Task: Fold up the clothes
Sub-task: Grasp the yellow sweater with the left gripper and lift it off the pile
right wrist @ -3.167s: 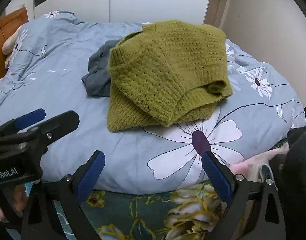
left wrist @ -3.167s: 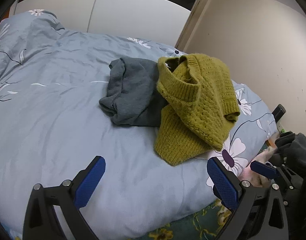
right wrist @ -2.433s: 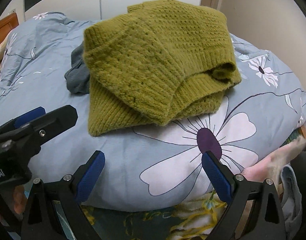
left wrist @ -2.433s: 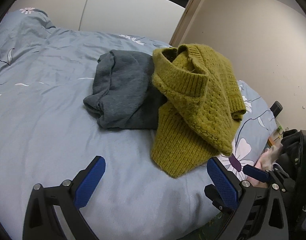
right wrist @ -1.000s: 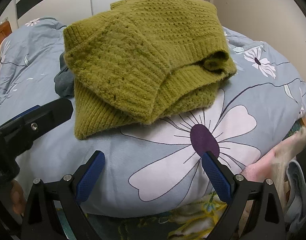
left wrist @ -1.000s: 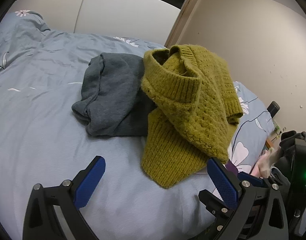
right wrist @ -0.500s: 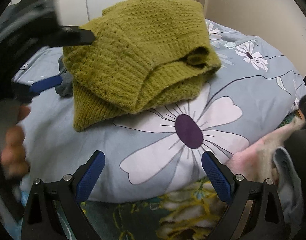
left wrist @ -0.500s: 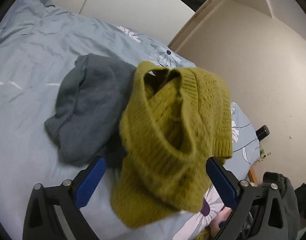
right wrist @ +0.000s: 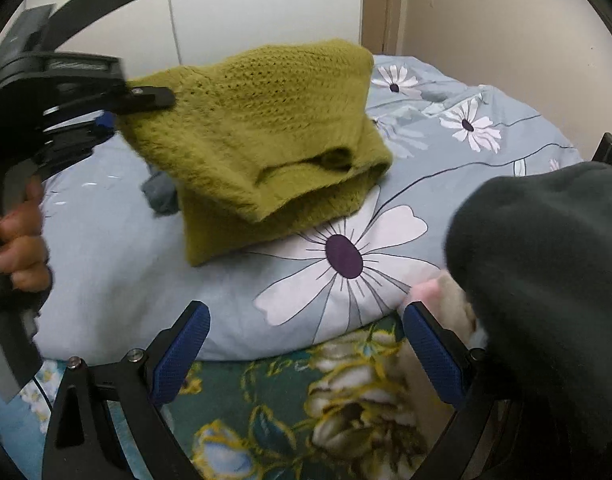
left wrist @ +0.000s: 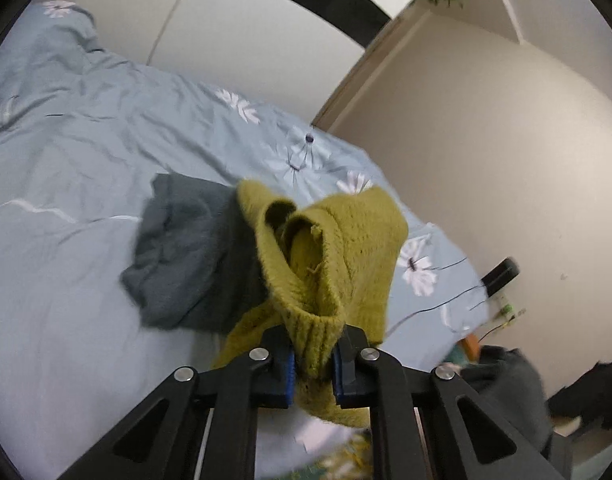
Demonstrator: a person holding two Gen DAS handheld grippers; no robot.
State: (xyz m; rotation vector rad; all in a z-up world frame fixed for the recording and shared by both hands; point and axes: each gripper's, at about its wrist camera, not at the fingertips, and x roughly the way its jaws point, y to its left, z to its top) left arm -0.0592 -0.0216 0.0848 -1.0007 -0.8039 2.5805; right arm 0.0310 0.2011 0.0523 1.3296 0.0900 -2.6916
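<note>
**Two grippers, one sweater pinched**

Two garments lie on the bed, and my left gripper point(left wrist: 312, 364) has its blue pads clamped on the ribbed edge of the olive-green knit sweater point(left wrist: 338, 248). That edge is lifted off the light blue floral duvet point(left wrist: 66, 184), while the rest of the sweater sags down onto the bedding and onto the dark grey garment point(left wrist: 186, 252) that lies beside and partly under it, on the side toward the pillows.

From the right wrist view I see my left hand point(right wrist: 16, 248) wrapped around the handle of the left gripper, whose fingers reach into the raised corner of the sweater point(right wrist: 266, 128); the lower folds of the knit rest on the duvet point(right wrist: 126, 264), just beyond its big white flower with the purple centre point(right wrist: 344, 262).

My right gripper point(right wrist: 302, 350) stands wide open, nothing between its blue pads, hovering near the foot edge of the bed above a dark green floral cover point(right wrist: 266, 420). At its right a dark, blurred mass of cloth point(right wrist: 546, 272) (I cannot tell what it is) crowds the frame, with something pale pink point(right wrist: 430, 292) beneath it.
</note>
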